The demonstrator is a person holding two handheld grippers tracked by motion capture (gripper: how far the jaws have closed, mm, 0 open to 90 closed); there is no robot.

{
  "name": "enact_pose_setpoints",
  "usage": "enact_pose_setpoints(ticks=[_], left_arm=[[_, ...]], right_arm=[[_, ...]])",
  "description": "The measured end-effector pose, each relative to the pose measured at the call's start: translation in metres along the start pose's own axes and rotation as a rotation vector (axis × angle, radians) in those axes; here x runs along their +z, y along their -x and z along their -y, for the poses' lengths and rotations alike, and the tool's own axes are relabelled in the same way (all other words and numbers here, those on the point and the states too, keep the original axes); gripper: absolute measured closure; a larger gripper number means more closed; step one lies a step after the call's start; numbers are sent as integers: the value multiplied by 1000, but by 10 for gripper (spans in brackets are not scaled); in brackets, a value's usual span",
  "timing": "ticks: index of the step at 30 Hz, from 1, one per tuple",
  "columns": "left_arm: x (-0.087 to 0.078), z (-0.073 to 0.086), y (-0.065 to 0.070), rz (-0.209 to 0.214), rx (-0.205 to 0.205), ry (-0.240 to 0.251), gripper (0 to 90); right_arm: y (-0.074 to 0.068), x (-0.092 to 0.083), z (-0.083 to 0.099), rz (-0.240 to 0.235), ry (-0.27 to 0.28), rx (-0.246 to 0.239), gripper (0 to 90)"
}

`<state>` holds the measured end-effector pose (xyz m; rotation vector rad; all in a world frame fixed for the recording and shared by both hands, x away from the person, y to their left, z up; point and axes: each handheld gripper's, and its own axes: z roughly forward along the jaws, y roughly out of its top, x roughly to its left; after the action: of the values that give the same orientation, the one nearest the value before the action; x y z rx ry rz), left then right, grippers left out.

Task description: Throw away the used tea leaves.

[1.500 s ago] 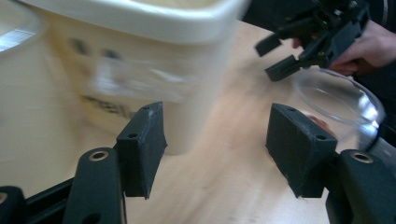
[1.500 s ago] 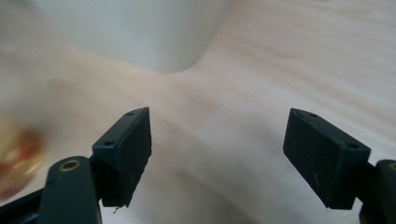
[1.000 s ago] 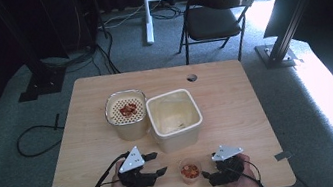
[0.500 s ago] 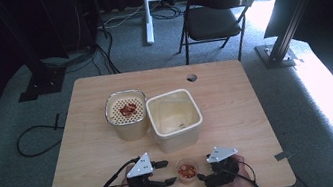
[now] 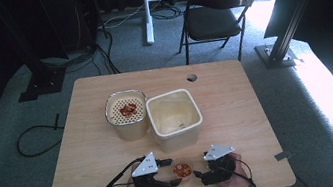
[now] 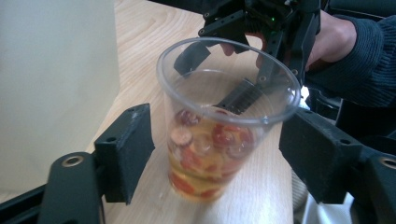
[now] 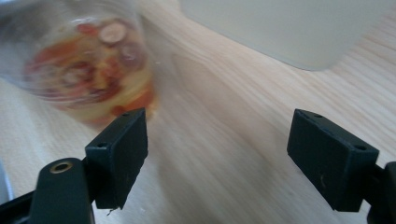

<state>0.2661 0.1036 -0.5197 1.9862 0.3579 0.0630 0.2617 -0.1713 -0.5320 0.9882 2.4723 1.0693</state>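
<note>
Since the earlier frame my left gripper (image 5: 171,172) has slid in toward the near edge and its jaws have just been opening; they now stand wide, one on each side of the cup (image 6: 219,135), clear of its wall. That cup is clear, round plastic, holding red slices in yellowish liquid, standing on the pale wood surface (image 5: 237,107) near its front edge, between both grippers. My right gripper (image 5: 198,174) is spread wide, holding nothing. Just behind sits a cream square tub (image 5: 174,117).

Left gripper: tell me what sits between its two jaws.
In the left gripper view, a clear cup of red slices in liquid stands between the left gripper's open jaws, gaps either side.
</note>
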Motion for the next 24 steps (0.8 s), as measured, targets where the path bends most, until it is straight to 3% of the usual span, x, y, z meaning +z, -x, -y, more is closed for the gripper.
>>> enact_pose_setpoints(ticks=[8,17,19,24], left_arm=[[15,-1,-3,9,3,41,247],[23,-1,-8,9,8,69,251],[25,-1,-8,5,13,69,292],[24,-3,-9,-46,25,65,335]], right_arm=[[14,-7,5,38,19,49,198],[18,-6,7,54,16,57,198],[19,-6,7,58,15,61,198],[21,-7,8,60,16,64,198]])
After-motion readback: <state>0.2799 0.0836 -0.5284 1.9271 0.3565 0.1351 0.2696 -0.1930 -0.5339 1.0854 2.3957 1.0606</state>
